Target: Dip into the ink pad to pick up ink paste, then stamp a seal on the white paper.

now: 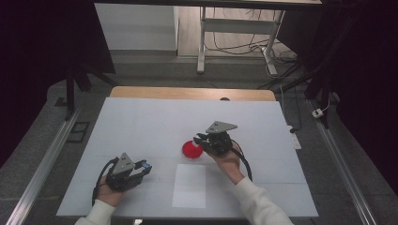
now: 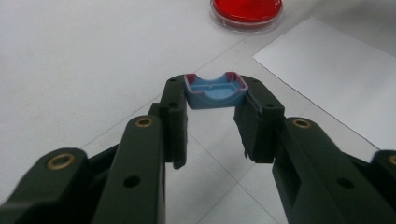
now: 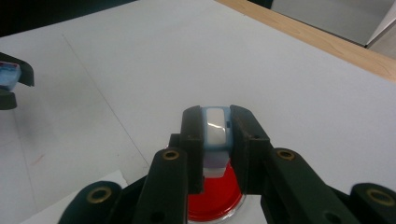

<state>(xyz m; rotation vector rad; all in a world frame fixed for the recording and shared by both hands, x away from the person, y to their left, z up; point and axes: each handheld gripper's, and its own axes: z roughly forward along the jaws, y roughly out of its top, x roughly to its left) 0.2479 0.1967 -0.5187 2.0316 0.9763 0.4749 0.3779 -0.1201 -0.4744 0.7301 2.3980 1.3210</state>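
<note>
My left gripper is shut on a small blue cap with a red-stained rim, gripped by its two sides. In the high view this gripper hovers at the front left of the white table. My right gripper is shut on a small blue-and-white block, held upright just above a round red dish. From above, the right gripper sits at the far right edge of the red dish. The dish also lies ahead of the left jaws.
A white paper sheet lies flat in front of the dish, between the two hands, and shows again to the right of the left jaws. A wooden strip runs along the far table edge. Dark curtains and table legs stand beyond.
</note>
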